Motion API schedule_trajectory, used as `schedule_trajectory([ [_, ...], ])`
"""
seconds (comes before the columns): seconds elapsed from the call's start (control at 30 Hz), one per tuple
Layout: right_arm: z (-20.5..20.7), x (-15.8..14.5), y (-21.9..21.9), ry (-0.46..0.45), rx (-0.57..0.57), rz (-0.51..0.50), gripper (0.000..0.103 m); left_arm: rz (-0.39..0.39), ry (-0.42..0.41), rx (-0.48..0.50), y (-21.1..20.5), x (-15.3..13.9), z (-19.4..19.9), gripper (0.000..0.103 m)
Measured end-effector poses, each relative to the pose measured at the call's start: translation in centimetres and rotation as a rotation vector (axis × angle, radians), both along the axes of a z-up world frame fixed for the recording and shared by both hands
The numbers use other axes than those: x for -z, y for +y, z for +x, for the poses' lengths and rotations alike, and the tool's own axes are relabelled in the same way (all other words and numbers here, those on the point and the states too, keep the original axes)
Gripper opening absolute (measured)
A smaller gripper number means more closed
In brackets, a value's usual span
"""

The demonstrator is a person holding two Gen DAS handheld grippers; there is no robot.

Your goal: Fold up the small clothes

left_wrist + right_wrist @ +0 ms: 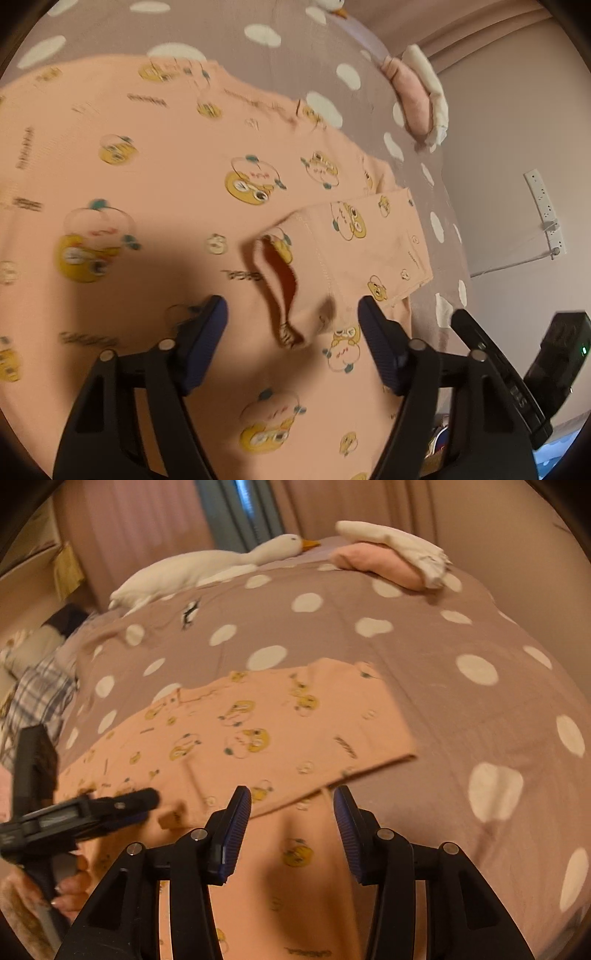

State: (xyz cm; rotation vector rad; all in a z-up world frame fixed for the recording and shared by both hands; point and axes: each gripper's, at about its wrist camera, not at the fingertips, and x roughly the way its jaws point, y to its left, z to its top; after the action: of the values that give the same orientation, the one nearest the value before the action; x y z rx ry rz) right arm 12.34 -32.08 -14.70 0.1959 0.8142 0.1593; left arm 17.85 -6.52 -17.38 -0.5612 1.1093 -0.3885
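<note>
Both of my grippers are hanging with jaws spread wide, gripping nothing. My left gripper [291, 321] is hovering over one peach cartoon-print garment [155, 177], its blue pads [207, 332] either side of a loose sleeve [369, 243] that is lying folded across the body; I cannot tell whether the pads are touching cloth. My right gripper [291, 812] is hovering over the same garment [266, 731], near the straight edge [373, 768] where the cloth is ending. From here I am also seeing my left gripper [147, 797] low at the left side.

Under the garment, one mauve spotted bedcover [424, 686] is running bare beyond that edge to the right and ahead. Farther back, one small pile of pink and white folded clothes [388, 561] is sitting near the bed's far side, well apart from the garment, beside one white toy goose [207, 568]. One white power strip [545, 212] is hanging on the wall.
</note>
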Motion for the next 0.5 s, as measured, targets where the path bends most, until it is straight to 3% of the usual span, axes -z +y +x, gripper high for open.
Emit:
schedule_trajectory([
  [0.1,-0.2,0.4,-1.0,0.007,0.028,0.016,0.046,0.019,-0.045,0.011,-0.7,-0.1,0.5,0.056],
  [0.17,-0.2,0.7,-1.5,0.013,0.045,0.024,0.046,0.006,-0.03,-0.001,-1.0,0.4,1.0,0.036],
  [0.33,-0.3,1.3,-2.4,0.024,0.073,0.043,0.046,0.025,-0.015,-0.027,-1.5,0.9,1.4,0.009],
  [0.5,-0.2,1.5,-3.2,0.033,0.095,0.043,0.046,0.031,-0.042,-0.056,-1.3,-1.6,1.7,0.004],
])
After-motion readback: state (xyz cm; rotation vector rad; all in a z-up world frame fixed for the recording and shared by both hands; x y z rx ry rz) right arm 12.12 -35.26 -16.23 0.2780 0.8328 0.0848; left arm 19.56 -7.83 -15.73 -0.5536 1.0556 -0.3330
